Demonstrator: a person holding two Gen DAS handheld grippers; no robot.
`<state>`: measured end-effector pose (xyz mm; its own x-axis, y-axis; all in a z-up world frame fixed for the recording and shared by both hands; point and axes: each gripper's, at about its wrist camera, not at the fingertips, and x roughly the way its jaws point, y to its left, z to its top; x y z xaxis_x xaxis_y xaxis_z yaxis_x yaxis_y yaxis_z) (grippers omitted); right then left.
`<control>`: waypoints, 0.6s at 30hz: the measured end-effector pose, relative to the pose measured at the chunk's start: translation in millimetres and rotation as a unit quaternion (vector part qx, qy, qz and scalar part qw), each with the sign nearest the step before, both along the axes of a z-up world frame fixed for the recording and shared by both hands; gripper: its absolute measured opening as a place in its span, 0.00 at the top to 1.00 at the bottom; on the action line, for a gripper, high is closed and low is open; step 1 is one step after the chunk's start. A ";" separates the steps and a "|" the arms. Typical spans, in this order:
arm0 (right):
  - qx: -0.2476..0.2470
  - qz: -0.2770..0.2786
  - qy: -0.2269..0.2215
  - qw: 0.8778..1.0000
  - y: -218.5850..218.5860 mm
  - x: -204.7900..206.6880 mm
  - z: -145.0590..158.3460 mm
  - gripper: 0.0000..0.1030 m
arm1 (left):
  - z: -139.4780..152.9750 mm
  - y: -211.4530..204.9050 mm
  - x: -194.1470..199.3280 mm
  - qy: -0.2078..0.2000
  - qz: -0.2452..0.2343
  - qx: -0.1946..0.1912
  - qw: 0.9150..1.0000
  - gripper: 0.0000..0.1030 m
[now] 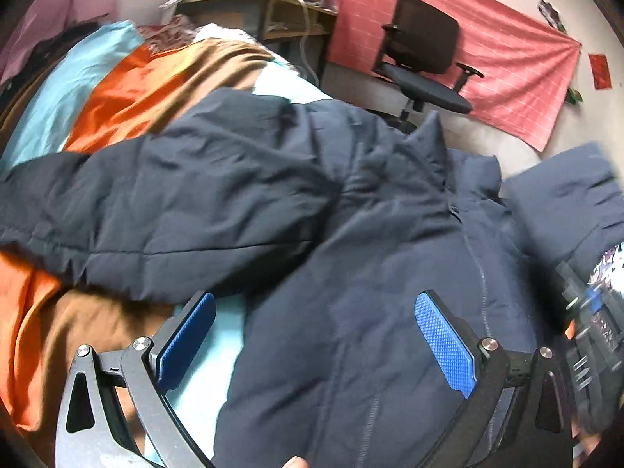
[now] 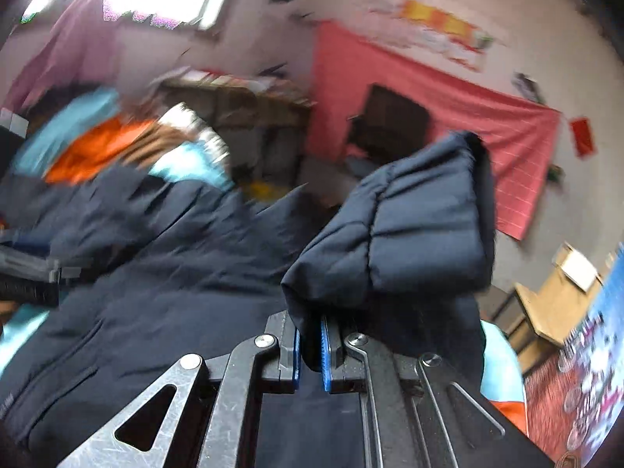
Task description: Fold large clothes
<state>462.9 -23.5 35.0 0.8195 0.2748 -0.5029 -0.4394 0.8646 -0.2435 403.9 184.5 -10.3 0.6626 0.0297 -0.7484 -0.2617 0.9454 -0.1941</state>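
Jacket: we see the navy puffer jacket (image 1: 312,202) spread on the bed (image 1: 117,89) over orange, brown and light-blue bedding.
Sleeve: our right gripper (image 2: 312,347) lifts one sleeve (image 2: 409,226) above the jacket's body.
Right jaws: pinching the sleeve's fabric.
Left gripper (image 1: 316,335): ours hovers over the front, jaws spread, gripping nothing.
Room: office chair (image 1: 425,54) before a pink wall cloth (image 1: 518,66).

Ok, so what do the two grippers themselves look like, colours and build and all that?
Both look alike. The left gripper has dark grey metal linkage arms with triangular cut-outs, round silver pivot screws, and two fingers faced with blue diamond-textured pads. The right gripper shows the same scuffed grey metal, silver screws and blue pads. No cables or sleeves are visible.
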 end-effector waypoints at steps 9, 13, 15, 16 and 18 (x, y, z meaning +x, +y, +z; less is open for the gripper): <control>-0.045 0.063 0.115 0.990 57.6 -12.1 -72.2 0.59 | -3.6 18.0 -9.2 -0.033 0.009 -0.024 0.999 0.02; -0.021 0.098 0.136 0.986 49.0 -24.9 -71.3 0.30 | -5.5 8.2 -6.3 -0.054 -0.011 -0.040 0.998 0.02; -0.005 0.101 0.135 0.986 34.8 -29.1 -64.3 0.30 | -8.7 -2.2 0.4 -0.052 -0.027 -0.034 0.998 0.02; 0.004 0.094 0.129 0.987 24.7 -29.3 -60.0 0.30 | -11.7 -8.5 5.0 -0.046 -0.034 -0.026 0.998 0.02; 0.021 0.068 0.115 0.991 -4.1 -23.9 -49.7 0.30 | -19.2 -19.2 15.5 -0.033 -0.045 -0.012 0.998 0.02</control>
